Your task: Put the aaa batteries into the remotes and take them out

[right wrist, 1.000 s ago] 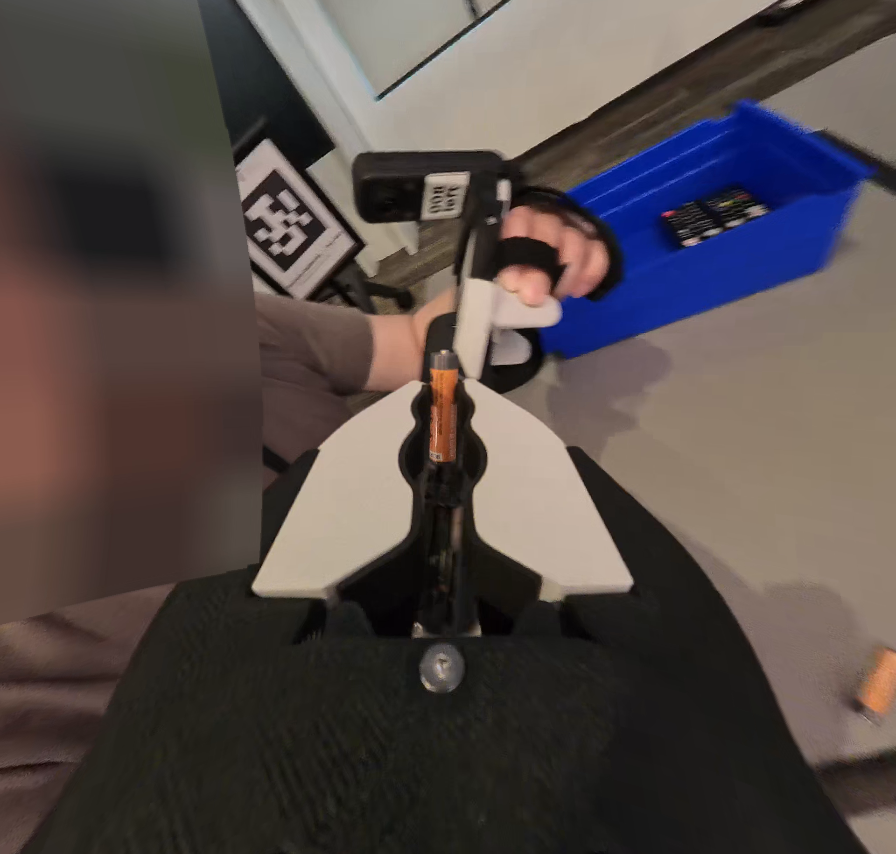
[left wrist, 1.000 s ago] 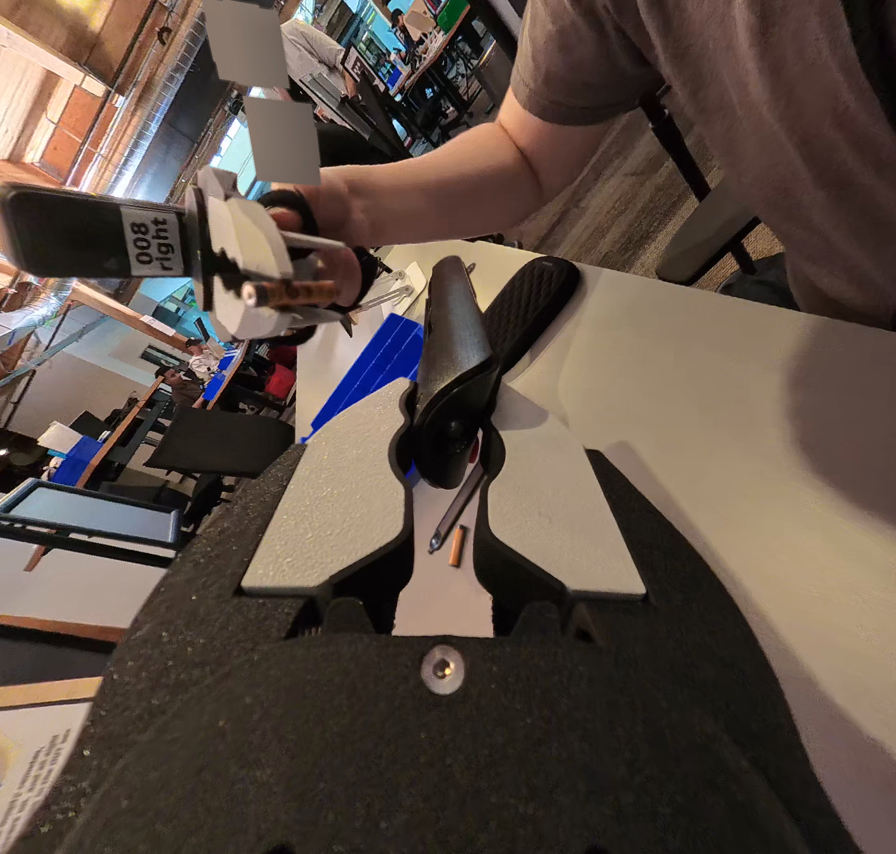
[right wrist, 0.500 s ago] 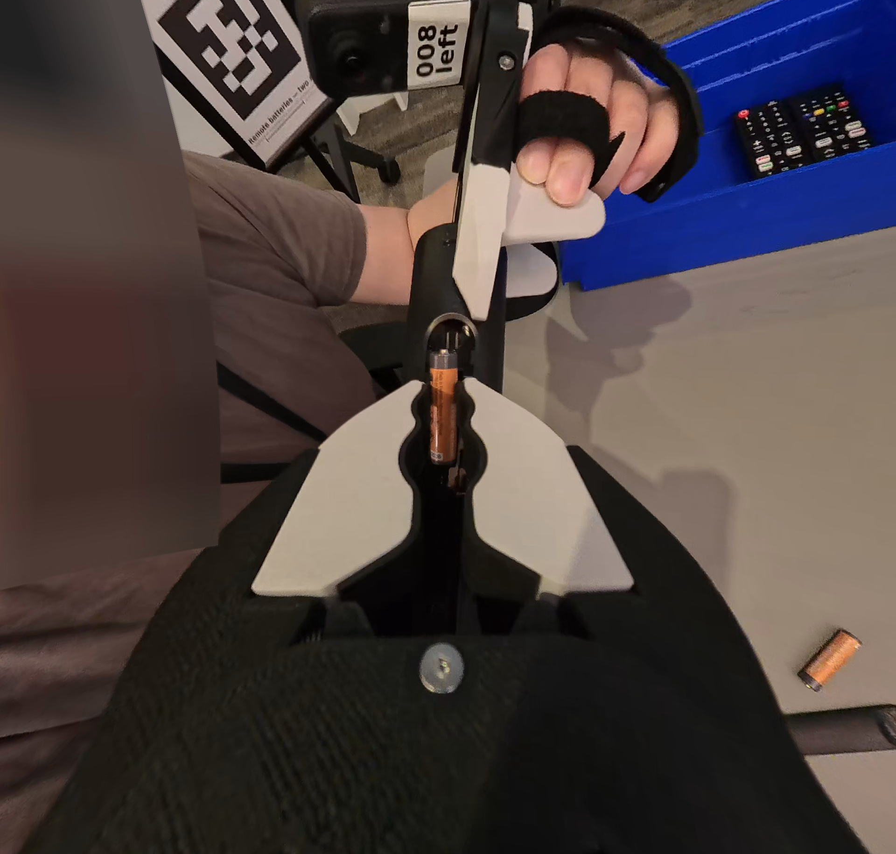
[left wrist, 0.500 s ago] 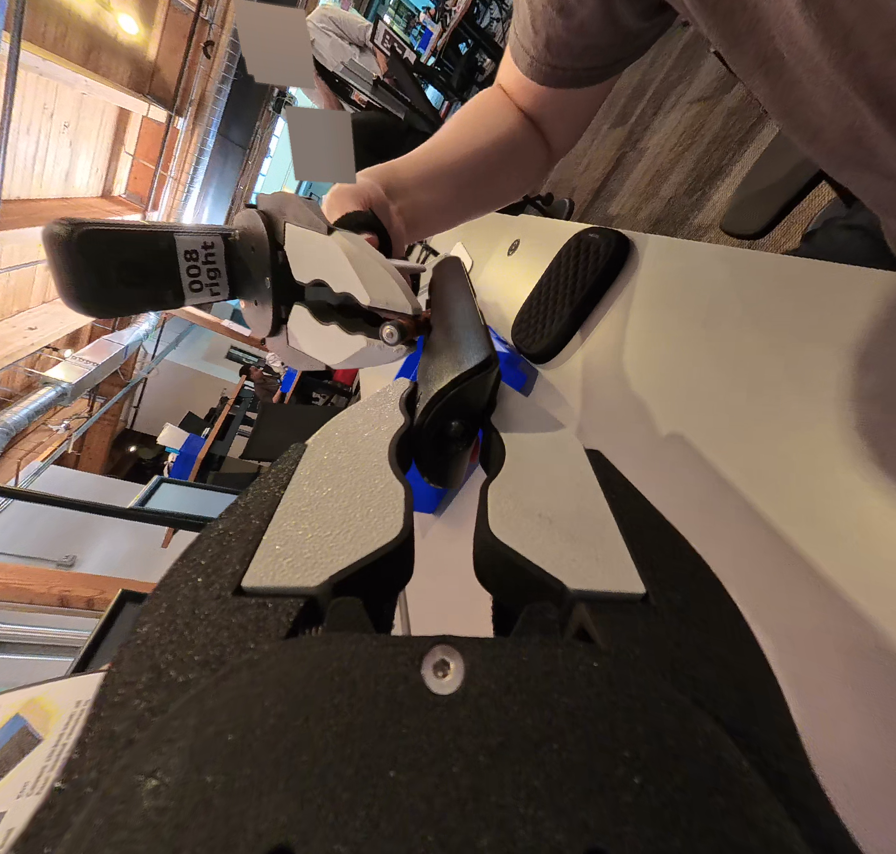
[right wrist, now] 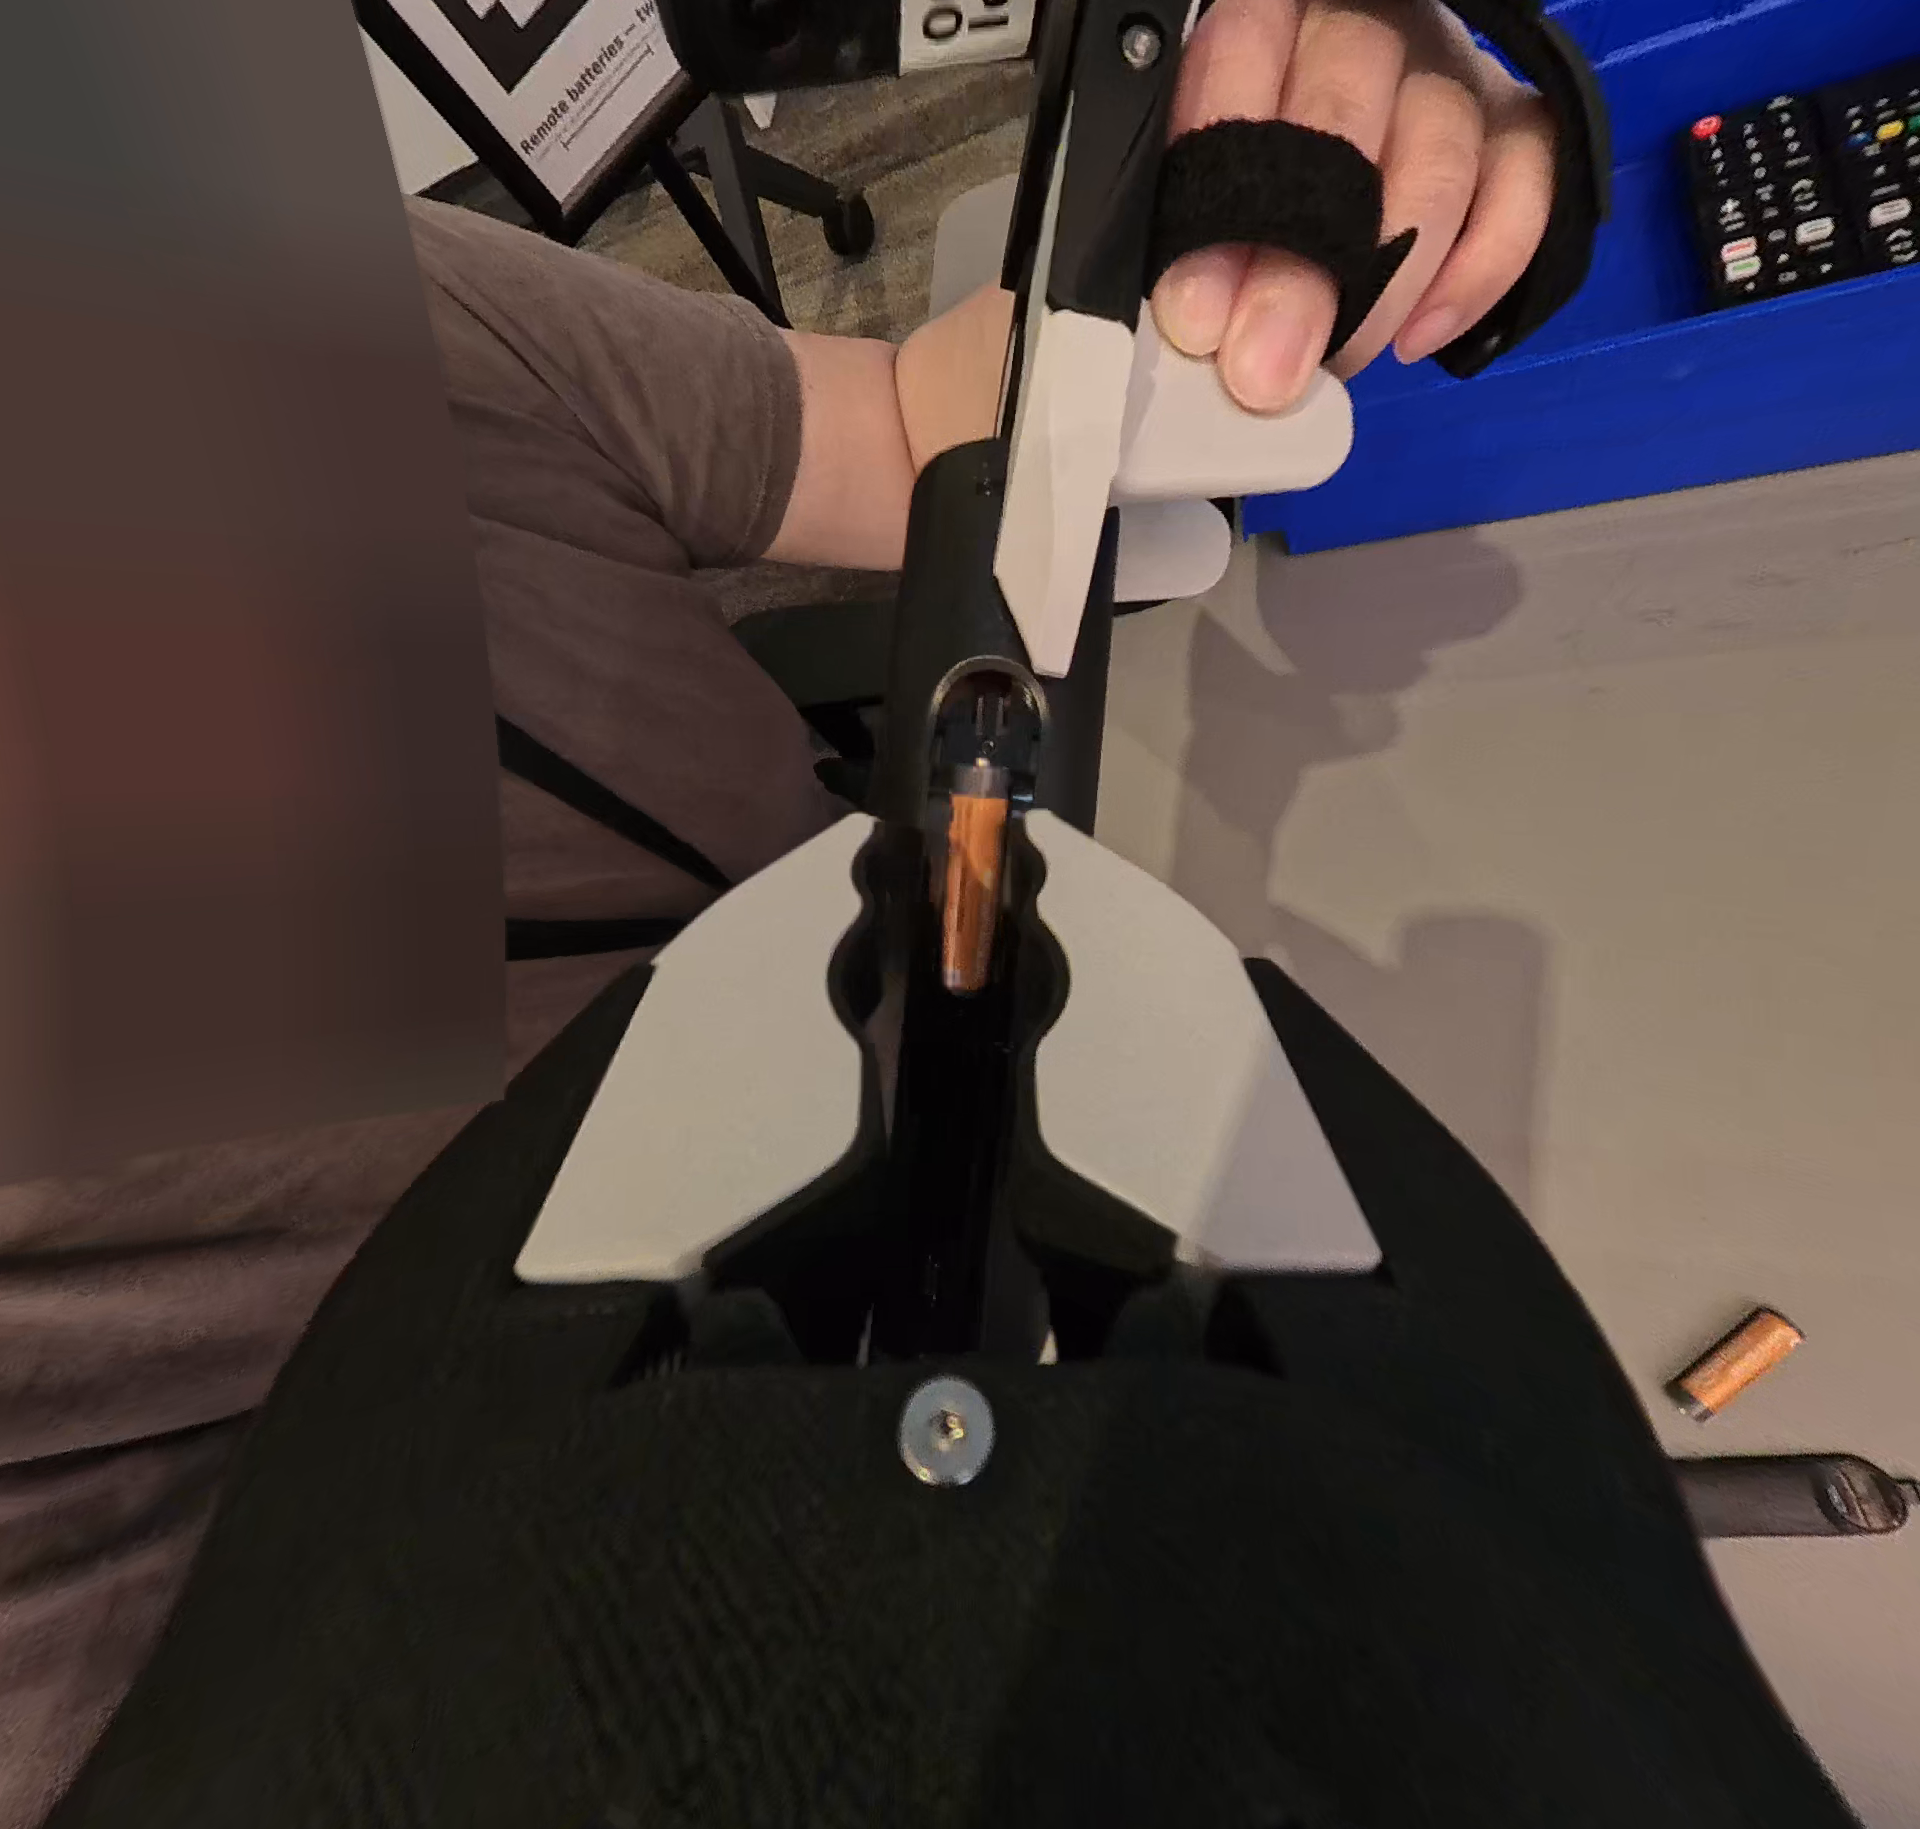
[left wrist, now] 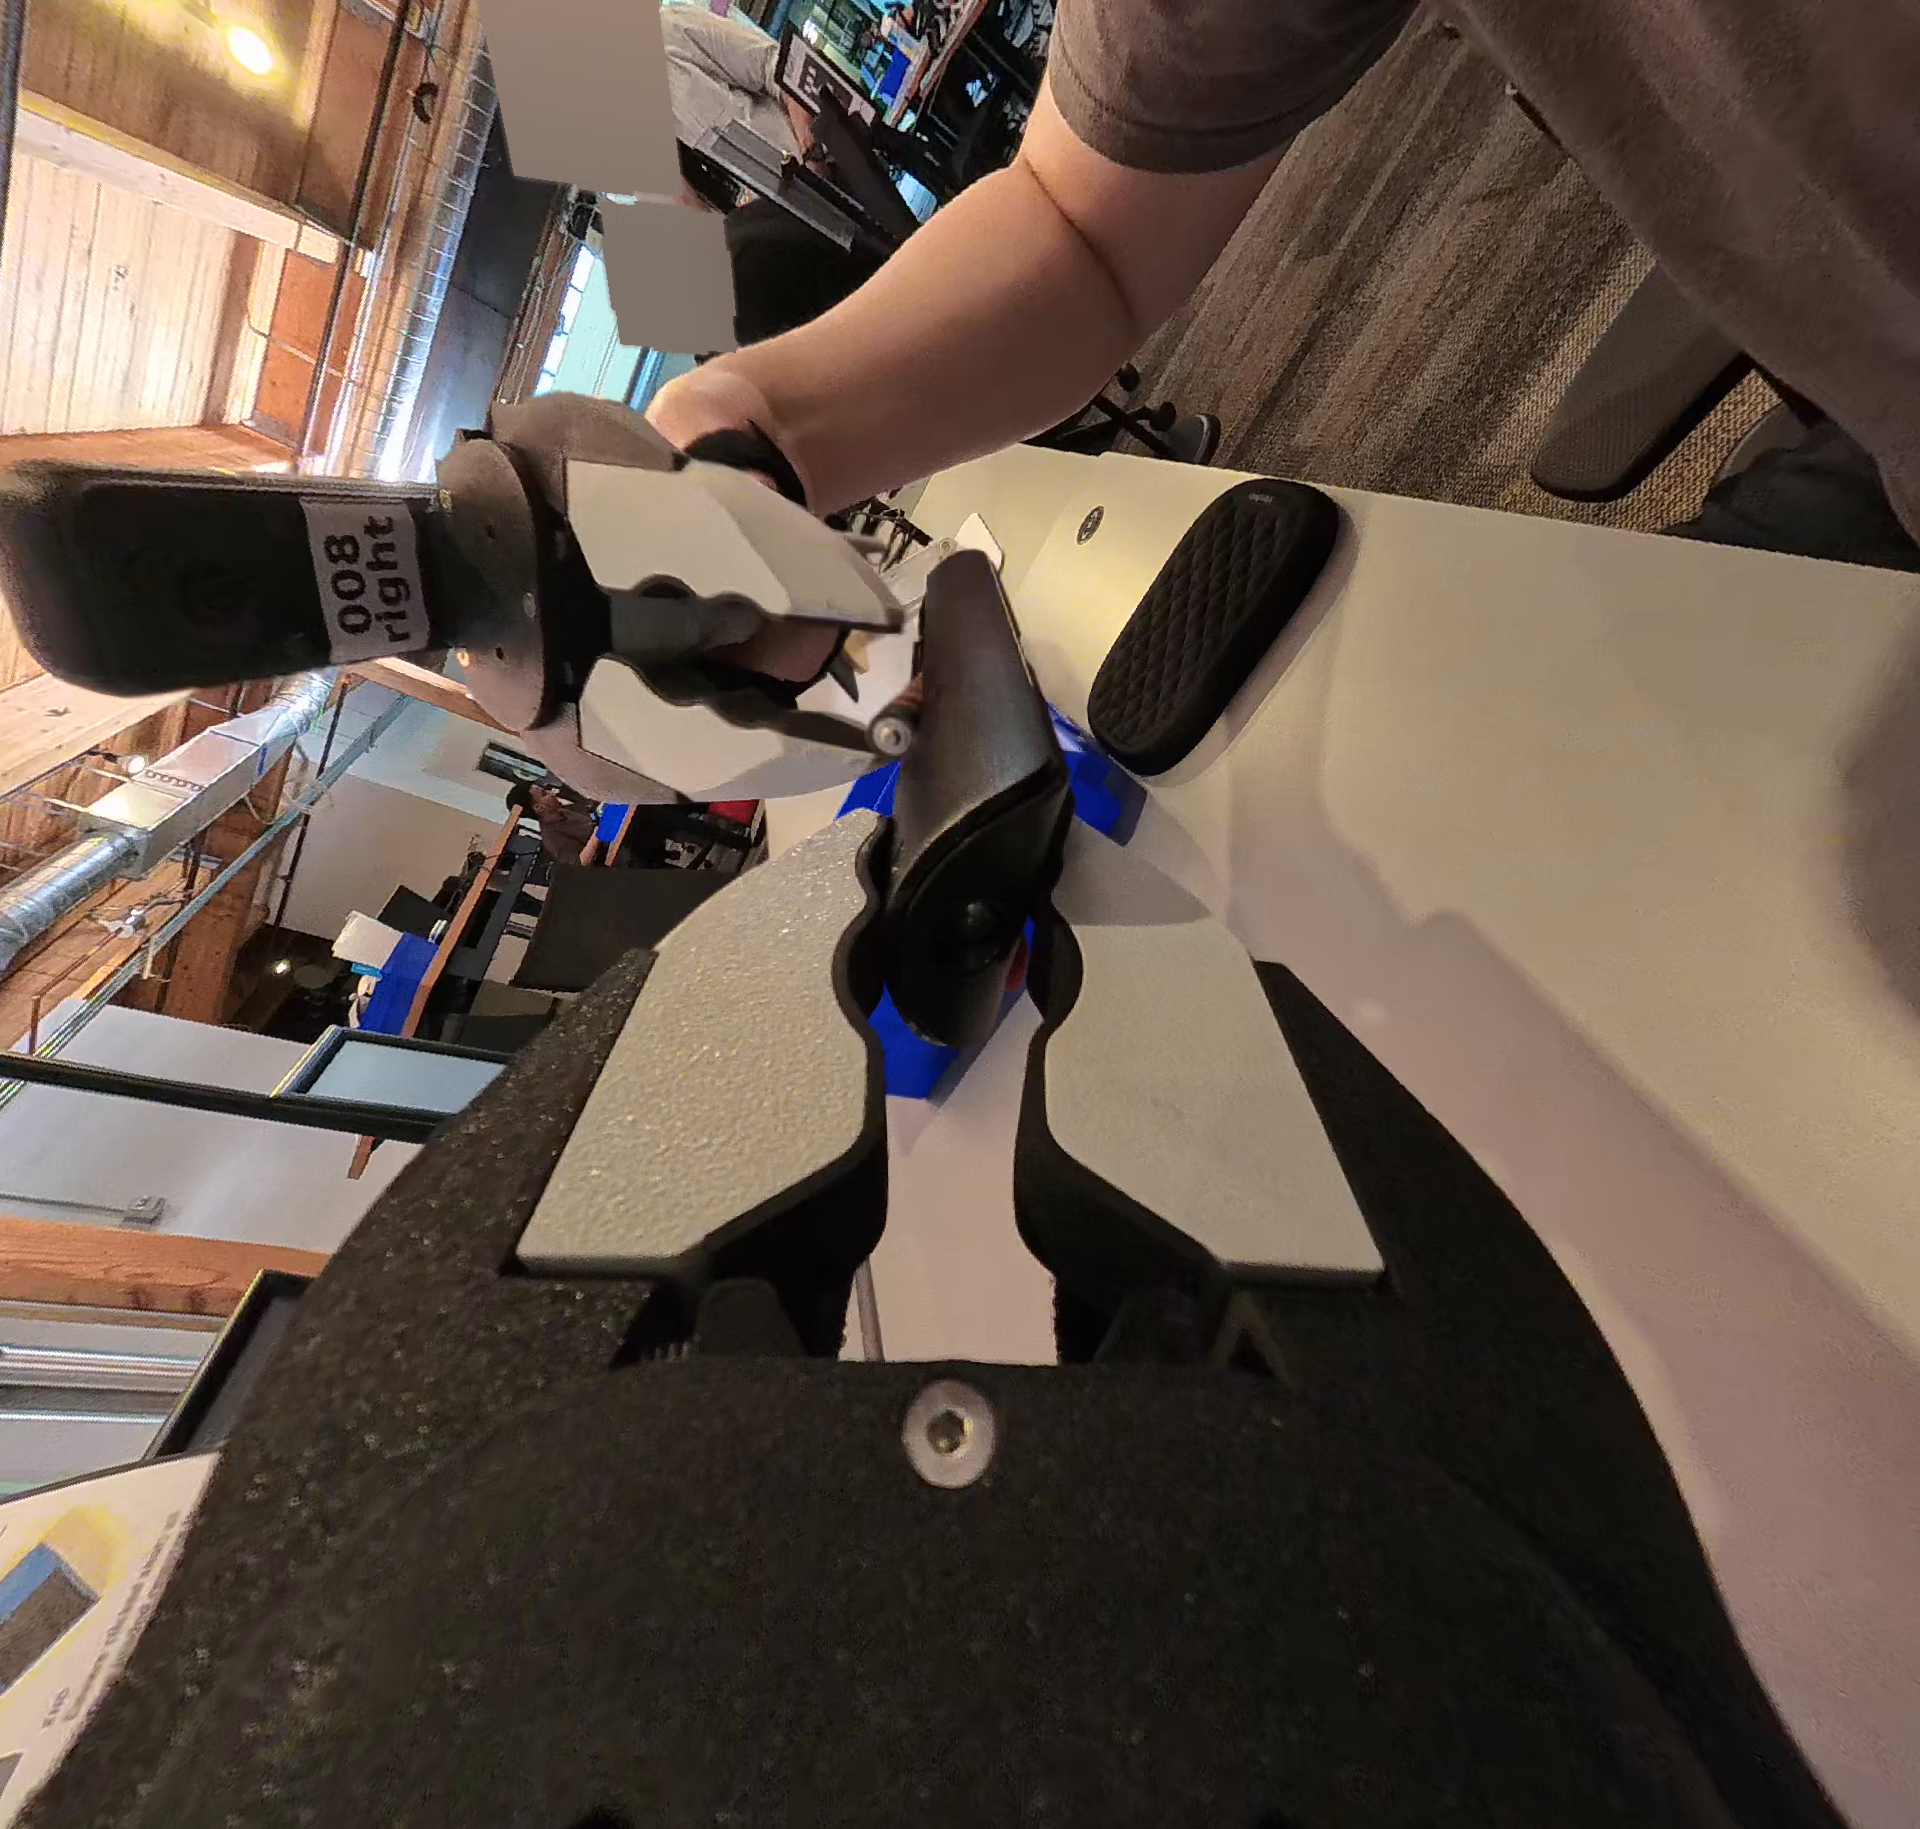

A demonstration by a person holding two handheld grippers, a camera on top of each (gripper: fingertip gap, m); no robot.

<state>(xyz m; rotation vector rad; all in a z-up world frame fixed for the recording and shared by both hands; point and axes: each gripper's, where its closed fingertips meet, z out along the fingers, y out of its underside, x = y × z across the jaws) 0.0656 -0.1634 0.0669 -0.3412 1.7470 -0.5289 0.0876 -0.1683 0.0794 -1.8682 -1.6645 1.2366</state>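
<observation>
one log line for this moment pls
left gripper: shut on remote | right gripper: shut on battery, tip at open compartment | spare battery: on table

Grey-brown short sleeve (left wrist: pixel 1226 44) — black finger strap (right wrist: pixel 1268 190)

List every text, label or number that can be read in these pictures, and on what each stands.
I cannot quote writing; these things bear it.
Right gripper: white label, sharp.
Left gripper: white label, sharp.
Marker board: one printed line, sharp.
Bin remotes: button marks, too small.
Held battery: print blurred.
Held remote: none visible.
</observation>
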